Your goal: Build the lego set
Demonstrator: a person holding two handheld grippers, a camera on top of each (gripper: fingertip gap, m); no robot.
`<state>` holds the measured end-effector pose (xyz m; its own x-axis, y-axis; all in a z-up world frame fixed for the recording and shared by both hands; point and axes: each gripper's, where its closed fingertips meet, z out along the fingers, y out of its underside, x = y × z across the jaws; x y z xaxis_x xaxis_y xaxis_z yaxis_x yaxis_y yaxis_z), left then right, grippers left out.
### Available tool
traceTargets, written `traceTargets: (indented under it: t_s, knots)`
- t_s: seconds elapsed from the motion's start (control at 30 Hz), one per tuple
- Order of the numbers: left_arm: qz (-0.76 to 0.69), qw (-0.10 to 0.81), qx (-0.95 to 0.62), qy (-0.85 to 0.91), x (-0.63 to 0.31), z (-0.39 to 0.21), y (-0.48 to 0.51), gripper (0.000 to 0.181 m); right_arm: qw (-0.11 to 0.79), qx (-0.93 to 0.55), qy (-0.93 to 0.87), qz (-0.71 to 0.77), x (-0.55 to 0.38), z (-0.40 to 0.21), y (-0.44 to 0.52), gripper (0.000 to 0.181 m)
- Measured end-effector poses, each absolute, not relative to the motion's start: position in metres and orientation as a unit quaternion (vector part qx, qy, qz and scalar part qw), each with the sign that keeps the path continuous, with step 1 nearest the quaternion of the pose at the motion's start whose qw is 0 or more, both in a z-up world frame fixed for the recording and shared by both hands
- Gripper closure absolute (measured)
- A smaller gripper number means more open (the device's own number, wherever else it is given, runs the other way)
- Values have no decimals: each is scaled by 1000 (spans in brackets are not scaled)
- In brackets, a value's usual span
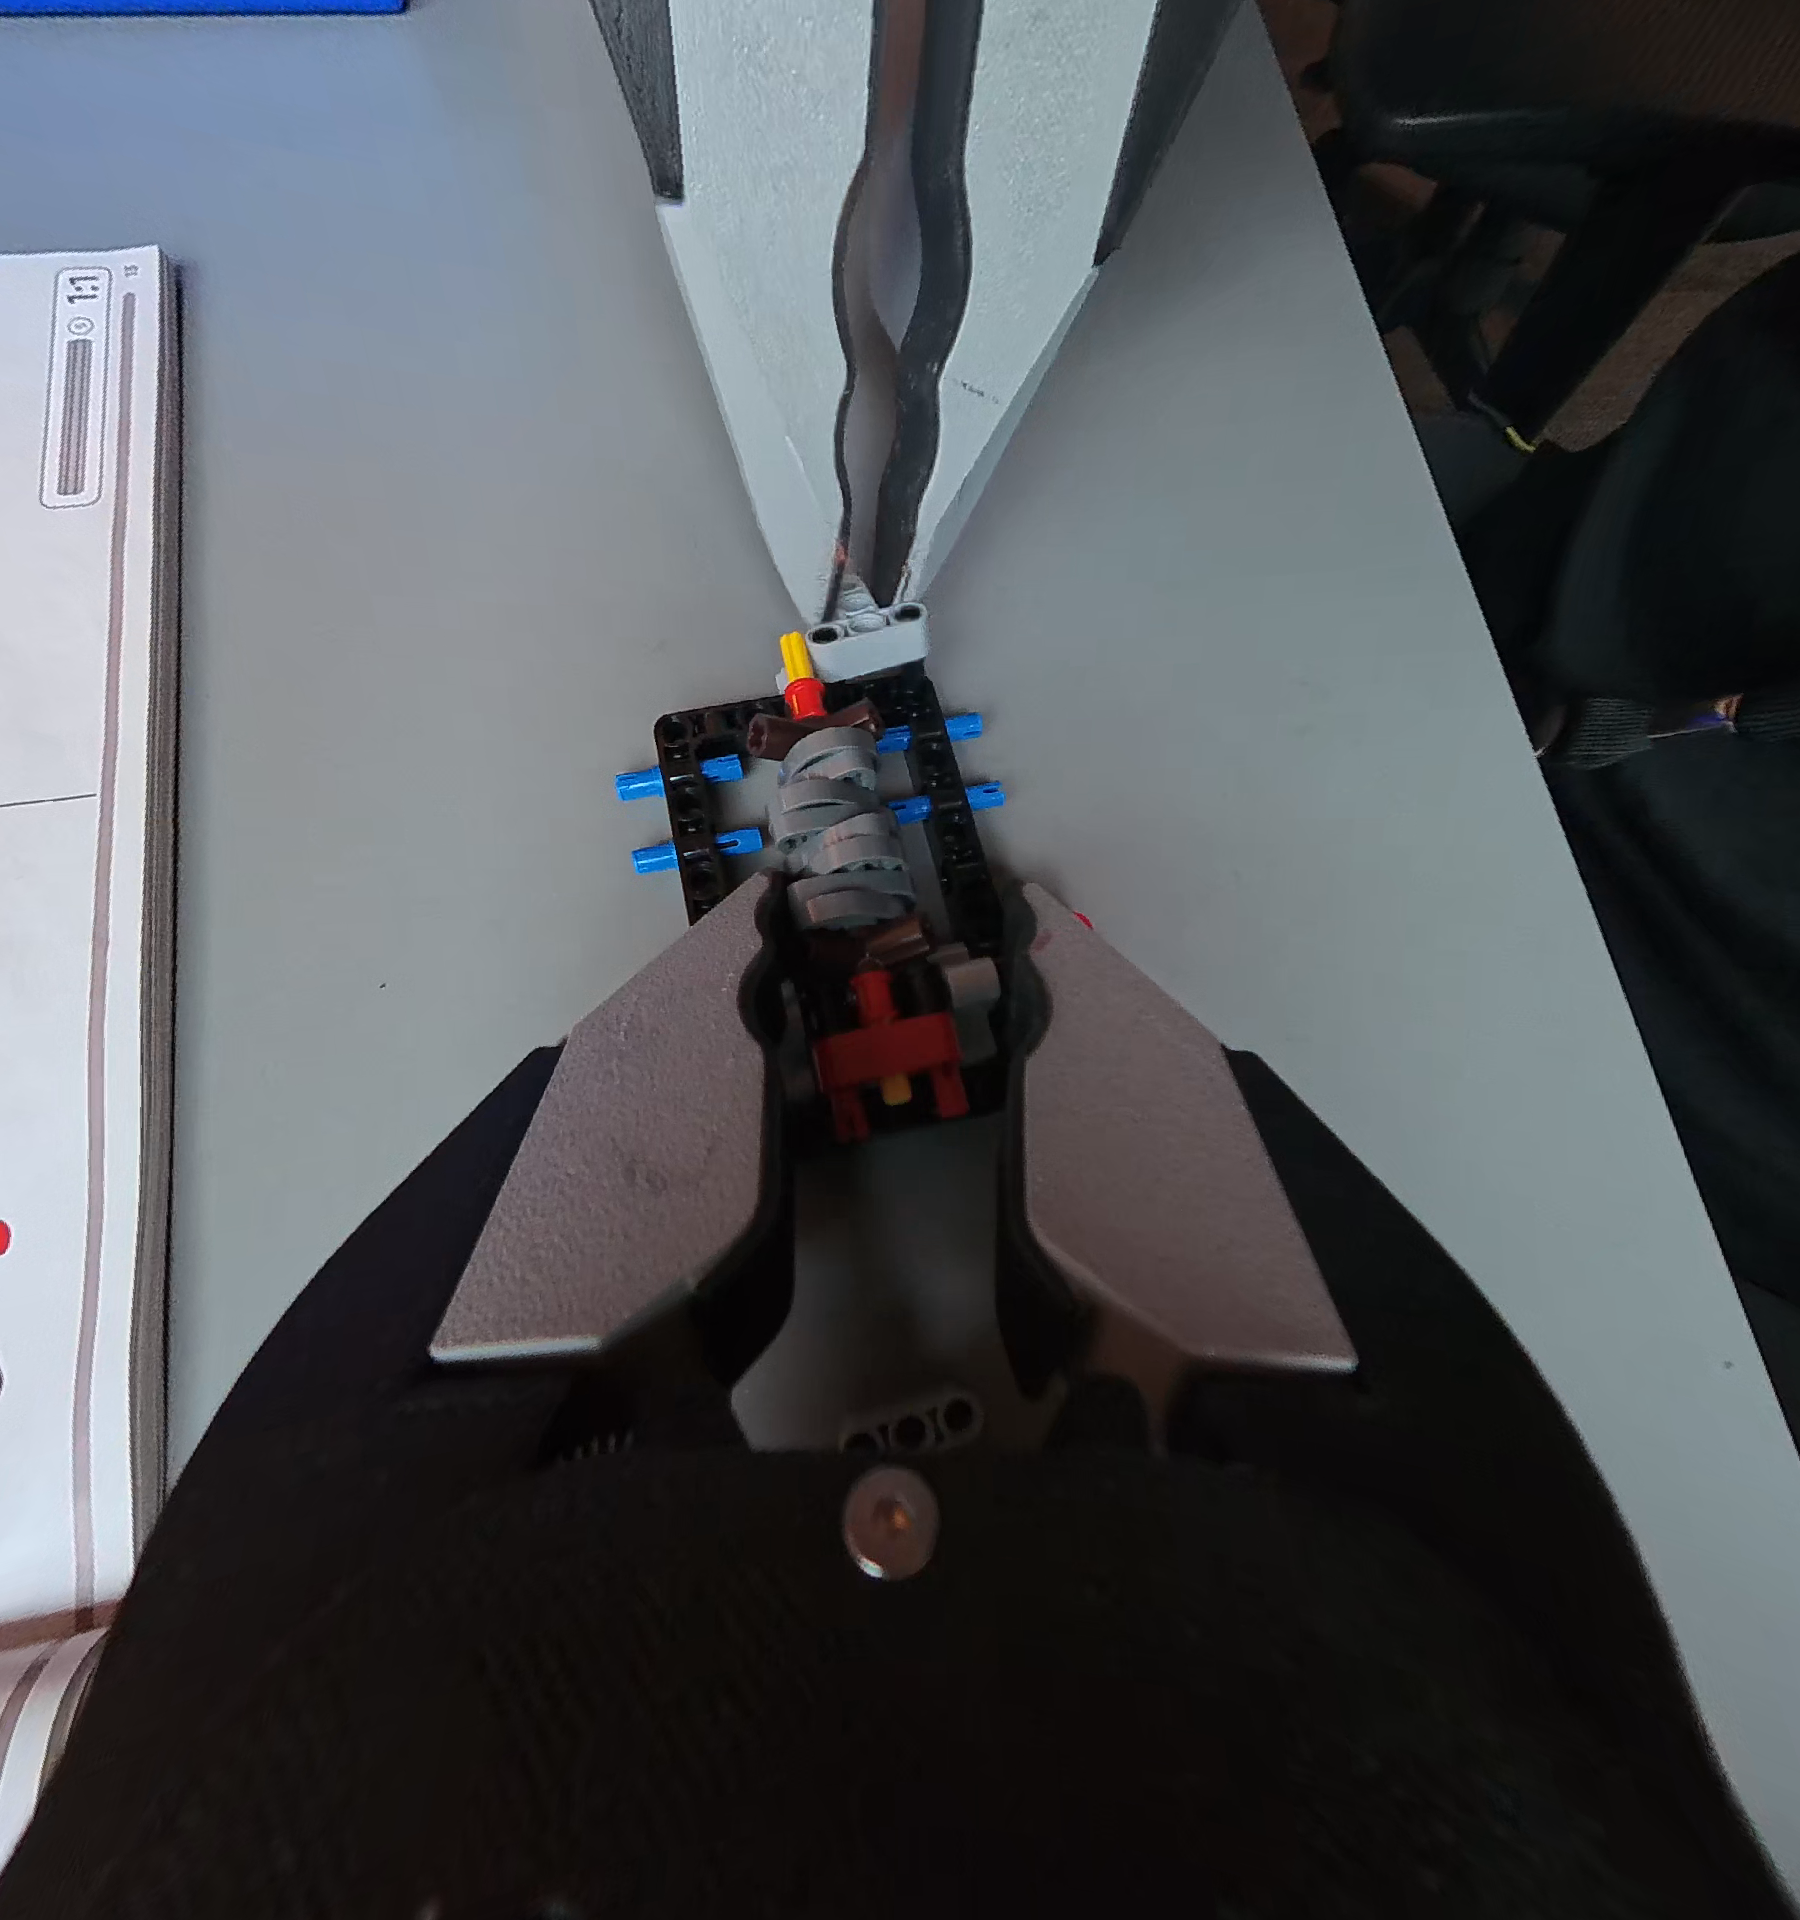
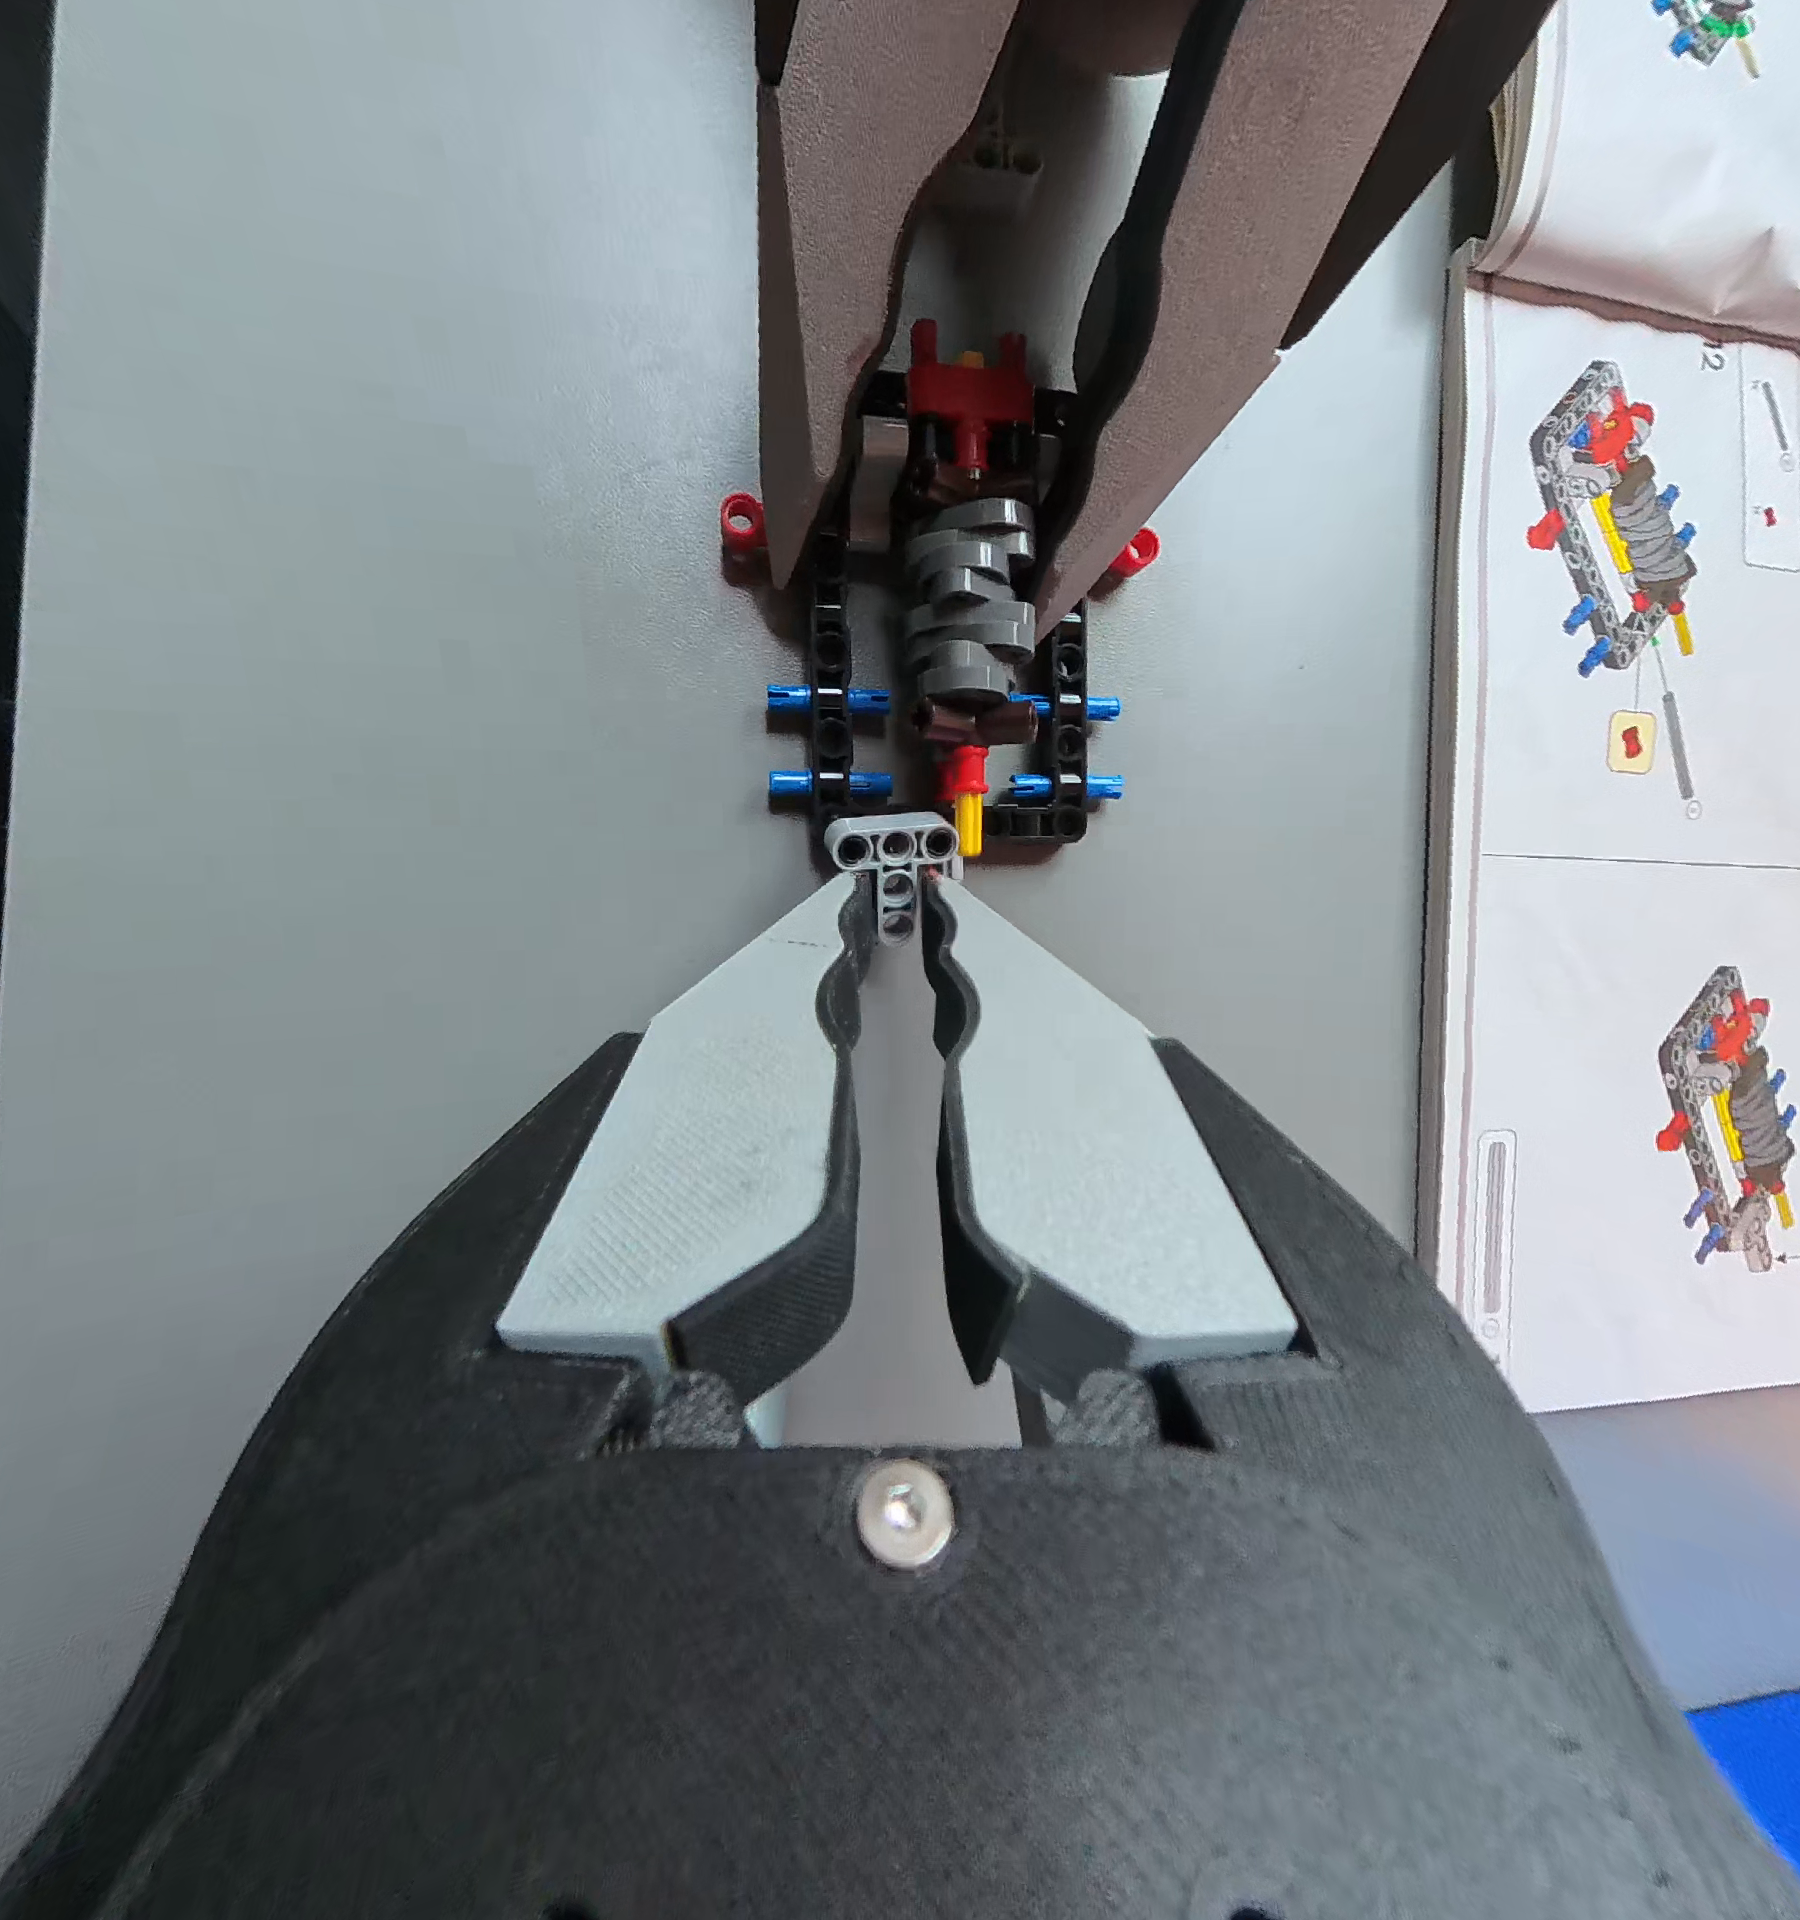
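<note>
A black lego frame [image 1: 688, 800] with blue pins, a grey spiral stack [image 1: 844, 831], red parts and a yellow axle [image 1: 794, 657] lies on the grey table. My left gripper [image 1: 891, 914] is shut on the frame's near end, by the red block [image 1: 888, 1049]. My right gripper [image 2: 901, 878] is shut on a light grey T-shaped beam [image 2: 894, 844] and holds it against the frame's [image 2: 831, 665] other end, beside the yellow axle [image 2: 970, 823]. The beam [image 1: 868, 627] and the right gripper [image 1: 865, 592] show at the top of the left wrist view. The left gripper [image 2: 937, 582] shows at the top of the right wrist view.
An open instruction booklet [image 1: 34, 831] lies left of the frame in the left wrist view and on the right in the right wrist view [image 2: 1644, 831]. The table edge [image 1: 1447, 623] runs close on the right, with dark things beyond it. A blue surface [image 2: 1779, 1787] shows at the corner. One gripper's finger ends stand about 5 cm off the other's.
</note>
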<state>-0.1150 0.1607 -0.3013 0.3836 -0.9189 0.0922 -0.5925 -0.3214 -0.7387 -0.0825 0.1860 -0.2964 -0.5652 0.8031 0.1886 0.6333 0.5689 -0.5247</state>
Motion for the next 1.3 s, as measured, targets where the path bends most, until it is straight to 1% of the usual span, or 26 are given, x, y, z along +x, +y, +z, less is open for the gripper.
traceTargets:
  t_s: [0.27,0.43,0.53,0.7,1.03,1.3]
  knots:
    - [-261,313,-771,490,-115,-301,161,142,218,-416,-852,233,-79,-294,186,174]
    - [-263,312,-771,489,-115,-301,161,142,235,-410,-841,261,-79,-285,186,181]
    - [-264,311,-772,488,-115,-301,161,142,228,-415,-834,284,-82,-284,182,181]
    - [-265,311,-773,486,-116,-301,161,143,223,-406,-846,265,-85,-287,182,181]
    - [-263,312,-773,487,-116,-301,161,143,205,-374,-887,174,-87,-289,184,181]
    - [-263,312,-773,486,-116,-301,161,143,211,-349,-904,131,-93,-286,181,181]
